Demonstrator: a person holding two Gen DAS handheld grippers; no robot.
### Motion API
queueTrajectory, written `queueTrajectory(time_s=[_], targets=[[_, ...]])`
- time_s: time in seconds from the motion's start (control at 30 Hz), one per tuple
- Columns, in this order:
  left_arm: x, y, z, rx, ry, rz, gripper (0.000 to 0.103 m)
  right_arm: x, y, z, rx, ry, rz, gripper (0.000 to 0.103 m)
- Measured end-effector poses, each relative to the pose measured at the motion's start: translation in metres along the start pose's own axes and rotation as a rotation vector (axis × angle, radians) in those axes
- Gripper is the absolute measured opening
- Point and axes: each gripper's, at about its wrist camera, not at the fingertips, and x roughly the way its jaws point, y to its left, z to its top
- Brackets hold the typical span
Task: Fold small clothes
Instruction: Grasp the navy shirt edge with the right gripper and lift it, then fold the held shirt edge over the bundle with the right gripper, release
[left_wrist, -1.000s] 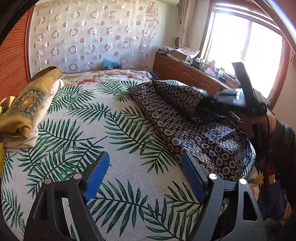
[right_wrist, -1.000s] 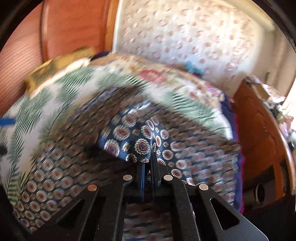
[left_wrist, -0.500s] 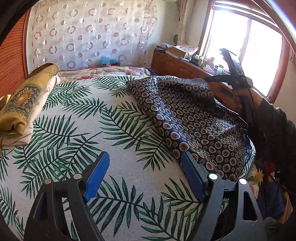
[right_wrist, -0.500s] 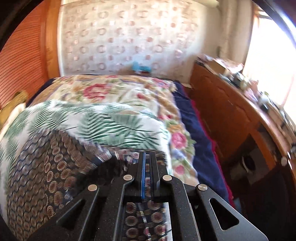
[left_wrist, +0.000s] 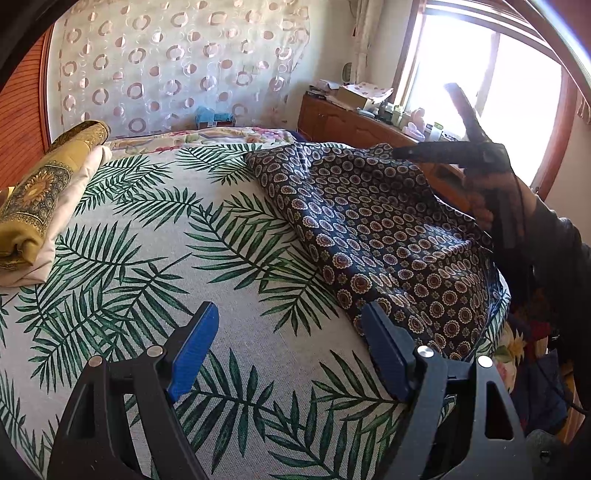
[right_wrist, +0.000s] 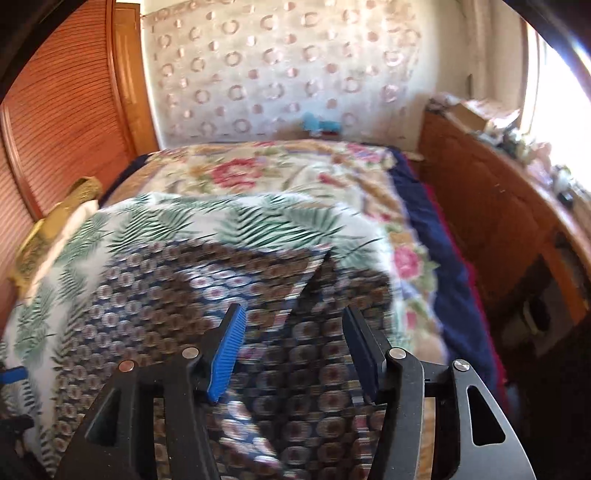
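A dark navy garment with round medallion print (left_wrist: 384, 236) lies spread on the right side of the palm-leaf bedspread (left_wrist: 155, 236). My left gripper (left_wrist: 291, 325) is open and empty, low over the bedspread, its right finger at the garment's near edge. My right gripper (right_wrist: 291, 321) is open and empty just above the garment (right_wrist: 207, 295), which is blurred there. The right gripper also shows in the left wrist view (left_wrist: 399, 152) above the garment's far right corner.
A folded yellow and cream stack (left_wrist: 40, 206) lies at the bed's left edge. A floral quilt (right_wrist: 280, 173) covers the far end of the bed. A wooden cabinet (left_wrist: 354, 123) with clutter stands along the right under the window. A wooden louvred panel (right_wrist: 62, 107) is at left.
My right gripper has opened and let go of the garment's corner, which now lies flat on the bed. My left gripper has stayed open and nearly still.
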Motion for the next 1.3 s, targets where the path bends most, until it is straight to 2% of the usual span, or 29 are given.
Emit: queueTrajectory(time_s=[0.1, 0.13, 0.17, 0.2, 0.23, 0.27, 0.33, 0.4, 0.5, 0.57, 0.63, 0.73, 0.83, 0.97, 1.1, 1.3], targets=[[-0.001, 0.001, 0.0, -0.002, -0.002, 0.001, 0.08, 0.013, -0.003, 0.002, 0.034, 0.036, 0.033, 0.056], [-0.001, 0.001, 0.0, -0.004, -0.001, 0.002, 0.08, 0.022, -0.002, 0.004, 0.028, 0.049, 0.025, 0.05], [-0.001, 0.002, 0.0, -0.007, 0.0, 0.001, 0.08, 0.027, 0.0, 0.005, 0.007, 0.057, 0.014, 0.023], [-0.001, 0.002, -0.001, -0.009, 0.0, 0.001, 0.08, 0.032, 0.001, 0.008, -0.013, 0.068, 0.016, 0.01], [0.0, 0.002, -0.001, -0.009, 0.001, -0.001, 0.08, 0.038, 0.003, 0.011, -0.031, 0.079, 0.017, 0.002], [0.0, 0.002, -0.002, -0.008, 0.002, -0.001, 0.08, 0.039, 0.004, 0.014, -0.055, 0.07, -0.001, 0.001], [-0.001, 0.002, -0.003, -0.008, 0.001, -0.001, 0.08, 0.034, 0.003, 0.025, -0.089, -0.015, -0.106, 0.001], [-0.001, 0.002, -0.003, -0.009, 0.003, -0.004, 0.08, 0.026, -0.011, 0.033, -0.048, -0.061, -0.171, 0.001], [0.001, -0.001, -0.005, -0.007, 0.01, -0.009, 0.08, 0.03, -0.03, 0.037, -0.02, -0.018, -0.25, 0.001], [0.001, -0.003, -0.004, -0.003, 0.01, -0.012, 0.08, 0.036, -0.04, 0.036, 0.004, 0.018, -0.257, 0.012], [0.001, -0.006, -0.004, 0.006, 0.011, -0.014, 0.08, 0.033, -0.048, 0.033, 0.023, 0.018, -0.268, 0.021], [0.0, -0.009, -0.004, 0.016, 0.01, -0.02, 0.08, 0.014, -0.049, 0.022, 0.021, -0.017, -0.23, 0.023], [0.001, -0.012, -0.004, 0.019, 0.012, -0.024, 0.08, -0.017, -0.037, -0.004, -0.006, -0.04, -0.185, 0.023], [0.004, -0.019, -0.004, 0.026, 0.017, -0.035, 0.08, -0.058, -0.022, -0.059, -0.059, -0.046, -0.092, 0.023], [0.01, -0.022, -0.004, 0.042, 0.032, -0.038, 0.08, -0.086, -0.009, -0.111, -0.079, -0.032, -0.035, 0.023], [0.024, -0.026, -0.007, 0.057, 0.081, -0.009, 0.08, -0.097, -0.011, -0.145, -0.065, -0.017, -0.064, 0.024]])
